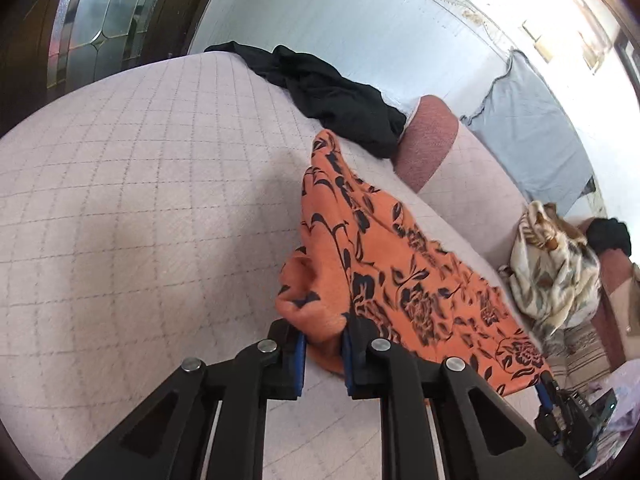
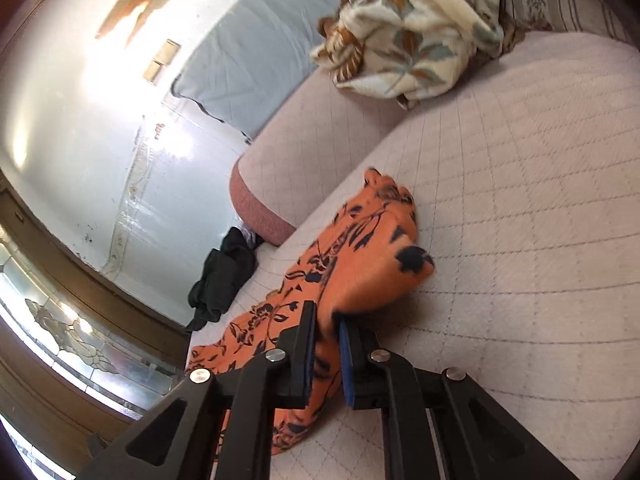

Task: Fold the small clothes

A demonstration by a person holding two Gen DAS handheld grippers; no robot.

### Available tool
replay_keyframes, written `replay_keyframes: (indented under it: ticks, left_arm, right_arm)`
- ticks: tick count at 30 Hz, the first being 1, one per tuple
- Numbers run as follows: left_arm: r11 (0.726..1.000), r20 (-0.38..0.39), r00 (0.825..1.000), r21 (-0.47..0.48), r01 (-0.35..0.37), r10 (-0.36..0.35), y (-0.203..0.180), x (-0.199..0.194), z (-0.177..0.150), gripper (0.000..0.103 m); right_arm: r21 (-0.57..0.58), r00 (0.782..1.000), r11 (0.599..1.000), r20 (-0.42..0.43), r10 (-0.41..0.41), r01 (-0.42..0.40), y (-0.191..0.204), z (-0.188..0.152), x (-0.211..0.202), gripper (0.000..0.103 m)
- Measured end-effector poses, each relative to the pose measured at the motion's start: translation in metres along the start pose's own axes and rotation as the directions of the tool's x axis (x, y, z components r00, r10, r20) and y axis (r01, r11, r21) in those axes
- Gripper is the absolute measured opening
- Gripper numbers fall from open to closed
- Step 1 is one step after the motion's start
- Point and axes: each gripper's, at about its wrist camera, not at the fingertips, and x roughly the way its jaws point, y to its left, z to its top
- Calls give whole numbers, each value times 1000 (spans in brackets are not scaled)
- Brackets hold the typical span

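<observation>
1. Both grippers are clamped on the orange fleece garment with a black floral print point(image 1: 400, 272), which is partly raised off the pale pink quilted bed cover point(image 1: 140, 200).
2. The left gripper point(image 1: 325, 354) has its fingers pinched tight on one bunched edge; the right gripper point(image 2: 327, 354) pinches another edge the same way.
3. This looks like the lift-and-spread step, before any fold is laid.
4. Next, I'd judge, the two edges need drawing apart so the cloth hangs flat.
5. The left view alone shows the right gripper's blue-padded tip point(image 1: 546, 394) at the garment's far edge; the right view shows the crumpled cream leaf-print blanket point(image 2: 412, 28) close up.
6. The black crumpled garment point(image 1: 332, 96) waits well apart.
</observation>
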Motion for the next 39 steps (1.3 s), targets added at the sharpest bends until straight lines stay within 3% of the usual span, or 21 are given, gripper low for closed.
replay_keyframes:
  ticks: [2, 5, 7, 8, 9, 10, 11, 12, 17, 24, 25, 26, 27, 28, 29, 32, 35, 39]
  left_arm:
    - [1000, -31, 999, -17, -22, 22, 7, 9, 0, 15]
    - [994, -127, 991, -90, -55, 43, 25, 30, -1, 19]
    - [988, -154, 988, -148, -48, 25, 33, 35, -3, 35]
    - [983, -173, 985, -178, -42, 11, 36, 35, -4, 51]
    - [981, -174, 985, -195, -17, -18, 36, 34, -6, 57]
    - [981, -179, 984, -194, -12, -24, 35, 32, -7, 59]
    - [984, -190, 981, -179, -9, -26, 30, 31, -9, 66]
    - [986, -196, 980, -168, -4, -30, 27, 31, -11, 72]
    - [987, -183, 982, -161, 10, -40, 16, 36, -15, 79]
    - [971, -73, 994, -233, 57, -76, 17, 65, 4, 77]
    - [972, -61, 996, -230, 53, -68, 16, 67, 5, 73]
    - [973, -55, 997, -226, 40, -53, 16, 69, 5, 60]
    - [976, -54, 998, -216, 13, -25, 15, 71, 5, 44]
    - [978, -55, 998, -210, 0, -12, 15, 73, 4, 38]
    - [978, -59, 998, -206, 6, -18, 16, 74, 4, 30]
    - [975, -59, 997, -220, 29, -43, 19, 72, 7, 24]
    - [983, -56, 998, -184, 21, -31, 14, 65, 10, 22]
    - [988, -33, 997, -137, 68, -74, 5, 44, 13, 22]
  right_arm:
    - [23, 999, 1000, -37, -15, 16, -11, 0, -4, 11]
    - [170, 990, 985, -141, -14, 38, -43, -2, 4, 15]
    - [281, 978, 957, -209, -18, 77, -65, -3, 8, 17]
    - [310, 975, 947, -221, -14, 84, -71, -4, 10, 19]
    - [344, 974, 935, -225, -2, 82, -77, -7, 9, 21]
    - [357, 974, 930, -225, -6, 88, -80, -9, 8, 36]
    - [381, 974, 919, -224, -12, 99, -83, -12, 7, 68]
    - [403, 978, 912, -210, 6, 81, -86, -16, 6, 69]
    - [344, 990, 937, -142, -7, 56, -76, -15, 11, 73]
    - [244, 994, 970, -110, 9, 18, -69, -6, 53, 72]
    - [239, 995, 971, -93, 19, 4, -70, -5, 57, 72]
    - [235, 996, 972, -79, 32, -12, -69, -3, 61, 68]
    - [231, 997, 973, -65, 29, -14, -70, -1, 65, 60]
    - [233, 998, 972, -60, 16, -1, -73, 1, 71, 30]
    - [261, 997, 965, -78, 11, 9, -81, 1, 79, 19]
    - [286, 998, 958, -60, 38, -19, -80, 3, 78, 17]
    - [168, 999, 986, -40, -5, 12, -55, 4, 67, 16]
    - [-51, 997, 996, 29, -75, 76, -12, -3, 36, 15]
